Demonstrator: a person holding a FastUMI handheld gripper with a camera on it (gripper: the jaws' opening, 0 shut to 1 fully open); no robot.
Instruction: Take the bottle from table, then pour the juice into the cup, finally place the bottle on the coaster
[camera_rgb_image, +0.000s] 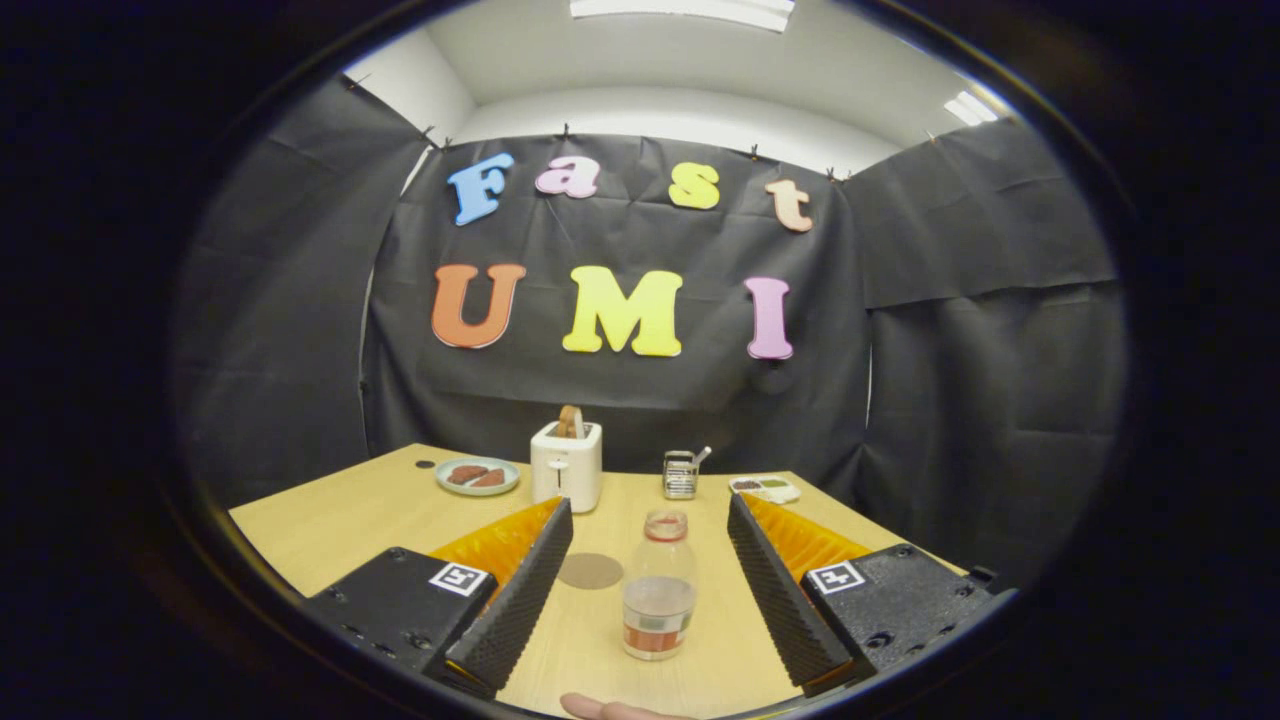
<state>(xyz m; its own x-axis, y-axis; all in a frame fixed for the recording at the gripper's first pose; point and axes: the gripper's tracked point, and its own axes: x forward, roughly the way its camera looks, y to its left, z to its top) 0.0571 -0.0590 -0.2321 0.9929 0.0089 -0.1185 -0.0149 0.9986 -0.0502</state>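
Observation:
A clear plastic bottle (659, 585) with a red cap and a little pale juice at its bottom stands upright on the wooden table (330, 520). It is between my two fingers, nearer their tips, touching neither. My gripper (650, 520) is open wide, one finger (525, 590) on each side of the bottle. A round brown coaster (590, 571) lies flat on the table just left of the bottle, by the left finger. A small metal cup with a handle (681, 473) stands beyond the bottle, near the back of the table.
A white toaster (566, 465) with bread in it stands at the back. Left of it is a plate (478, 476) with brown food. A small white dish (765, 489) lies at the back right. A fingertip (605, 709) shows at the near table edge.

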